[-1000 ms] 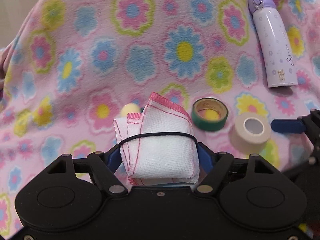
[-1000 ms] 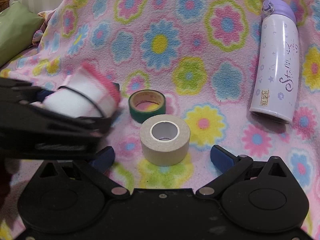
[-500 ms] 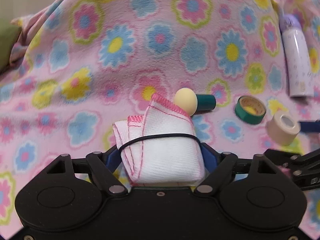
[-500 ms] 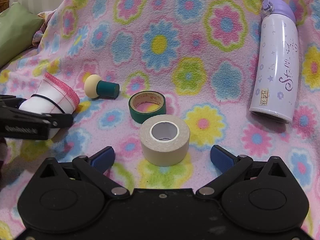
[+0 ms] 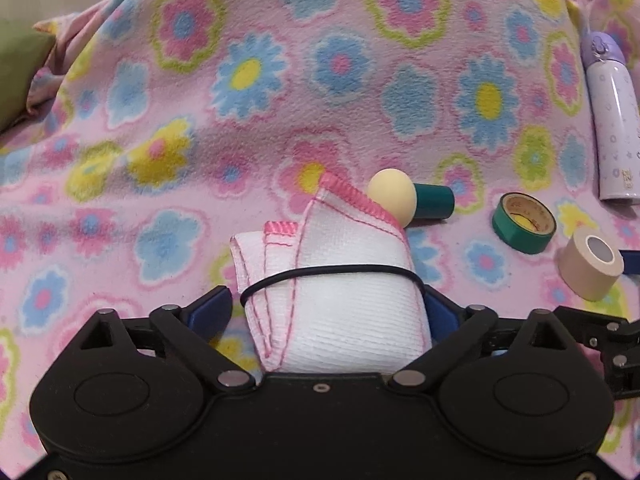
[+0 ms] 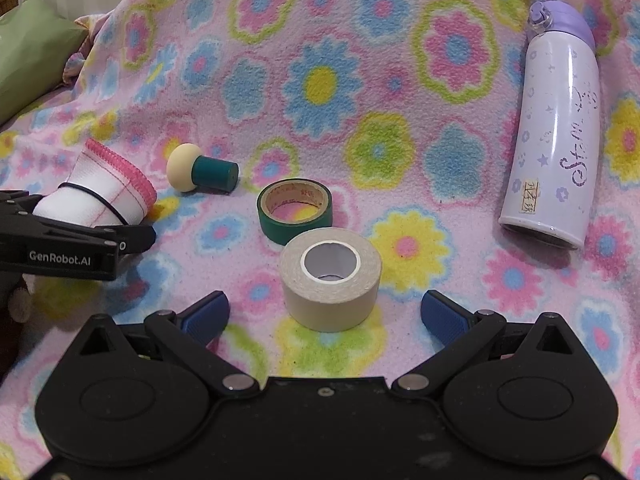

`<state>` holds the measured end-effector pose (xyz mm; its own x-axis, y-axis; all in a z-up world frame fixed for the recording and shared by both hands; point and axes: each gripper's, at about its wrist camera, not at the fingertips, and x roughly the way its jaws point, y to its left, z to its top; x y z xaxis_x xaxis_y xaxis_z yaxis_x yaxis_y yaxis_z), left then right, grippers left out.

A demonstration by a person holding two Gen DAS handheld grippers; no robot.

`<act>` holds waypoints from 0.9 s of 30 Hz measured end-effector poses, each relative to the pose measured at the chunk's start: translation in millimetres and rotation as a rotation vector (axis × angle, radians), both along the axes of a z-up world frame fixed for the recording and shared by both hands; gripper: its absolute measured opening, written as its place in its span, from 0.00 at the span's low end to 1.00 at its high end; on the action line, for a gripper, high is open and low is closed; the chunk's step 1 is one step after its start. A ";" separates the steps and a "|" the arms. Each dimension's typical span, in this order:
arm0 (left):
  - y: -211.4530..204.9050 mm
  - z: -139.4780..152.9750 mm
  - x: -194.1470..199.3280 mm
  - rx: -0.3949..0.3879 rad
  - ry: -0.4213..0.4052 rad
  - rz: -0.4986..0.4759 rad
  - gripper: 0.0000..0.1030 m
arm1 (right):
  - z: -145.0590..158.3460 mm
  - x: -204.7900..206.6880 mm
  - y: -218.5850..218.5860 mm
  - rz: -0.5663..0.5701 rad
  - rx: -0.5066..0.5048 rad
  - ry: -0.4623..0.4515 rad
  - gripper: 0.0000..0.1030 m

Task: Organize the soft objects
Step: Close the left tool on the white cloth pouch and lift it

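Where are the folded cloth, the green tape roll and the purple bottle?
folded cloth (image 5: 344, 300), left wrist view, on its white front.
green tape roll (image 6: 295, 216), right wrist view, on its outer wall.
purple bottle (image 6: 554, 148), right wrist view, mid-body.

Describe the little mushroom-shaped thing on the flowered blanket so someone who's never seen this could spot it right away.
Start from the pink flowered blanket and find the green tape roll near its middle. Just left of that roll lies the mushroom-shaped piece, tipped on its side, with the banded white cloth further left. Unlike the two hollow rolls, it is solid: a round cream cap on a short dark teal stem.
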<state>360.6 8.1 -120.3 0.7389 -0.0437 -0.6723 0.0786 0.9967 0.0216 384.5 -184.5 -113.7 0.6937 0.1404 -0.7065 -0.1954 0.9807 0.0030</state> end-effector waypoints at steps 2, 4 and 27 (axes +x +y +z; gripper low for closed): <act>-1.1 -0.3 0.4 0.007 0.001 0.003 0.95 | 0.0 0.7 0.6 0.000 -0.003 0.003 1.00; -1.1 -0.5 0.6 0.012 0.000 0.006 0.95 | 0.3 0.9 1.1 0.000 -0.006 0.005 1.00; 0.8 -1.6 0.6 -0.003 0.001 0.008 0.95 | 3.2 8.6 0.5 -0.182 0.054 -0.023 0.68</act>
